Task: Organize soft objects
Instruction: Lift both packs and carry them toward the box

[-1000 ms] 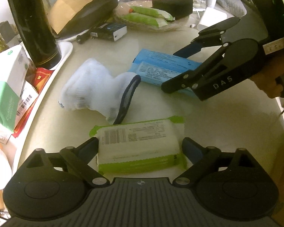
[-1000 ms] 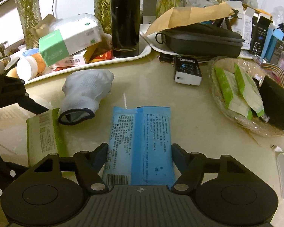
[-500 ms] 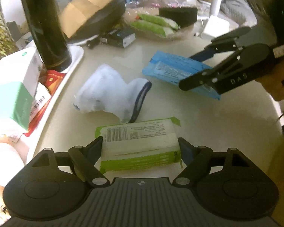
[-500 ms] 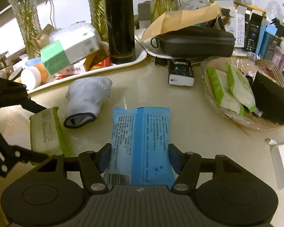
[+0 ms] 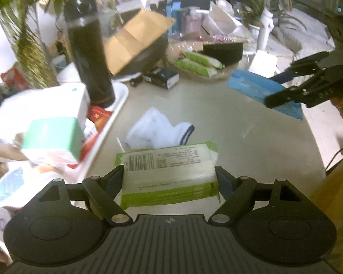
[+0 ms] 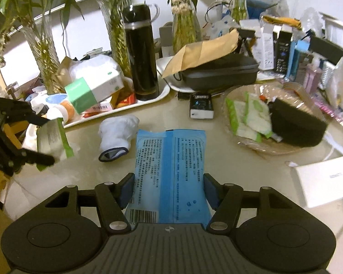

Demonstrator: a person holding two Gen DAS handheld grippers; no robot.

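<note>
Cluttered beige tabletop (image 5: 251,137), bare middle; white tray rim (image 5: 116,111) left. Left gripper (image 5: 169,178) clamps green-and-white wipes pack (image 5: 169,171); right gripper (image 6: 169,189) clamps blue wipes pack (image 6: 170,159). Both now lifted off the table; white sock (image 5: 157,132) remains.

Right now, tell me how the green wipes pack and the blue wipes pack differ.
The green wipes pack is thick and blocky, held crosswise in the left gripper. The blue wipes pack is thin and flat, held lengthwise in the right gripper. Both are soft printed packs with barcodes, lifted off the table.
</note>
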